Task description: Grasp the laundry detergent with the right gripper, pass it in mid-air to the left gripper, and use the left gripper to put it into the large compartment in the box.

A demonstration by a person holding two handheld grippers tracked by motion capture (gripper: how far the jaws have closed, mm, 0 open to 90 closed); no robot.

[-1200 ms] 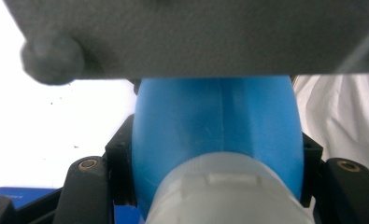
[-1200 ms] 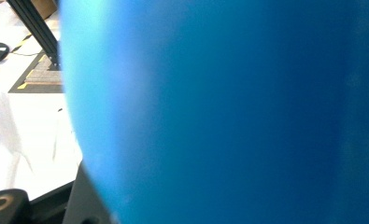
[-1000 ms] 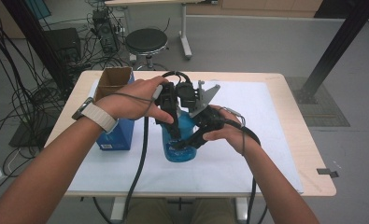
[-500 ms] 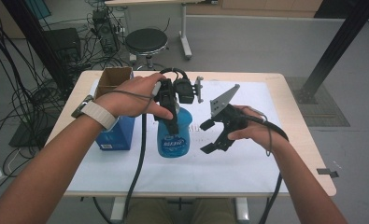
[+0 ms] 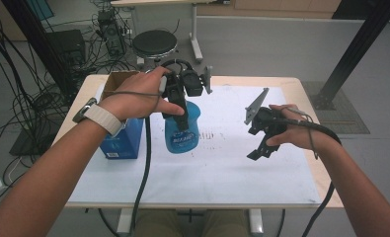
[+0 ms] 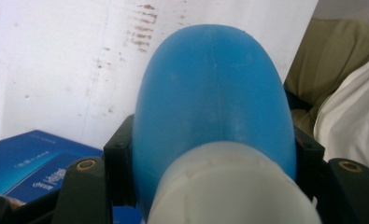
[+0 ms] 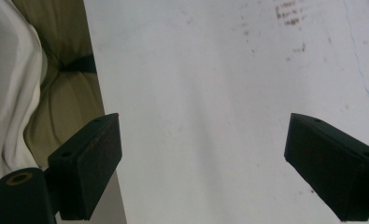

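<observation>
A person stands at a table (image 5: pixel 281 84) covered with white paper (image 5: pixel 222 168). The left claw (image 5: pixel 178 111) is clamped on the top of a blue bottle (image 5: pixel 181 133), which stands upright on the paper just right of a blue box (image 5: pixel 121 143). The right claw (image 5: pixel 261 148), well apart to the right, has just been opening; its jaws gape wide over bare paper, holding nothing.

blue bottle (image 6: pixel 215 98) base cut off, label print (image 5: pixel 181 139) too small to read
</observation>
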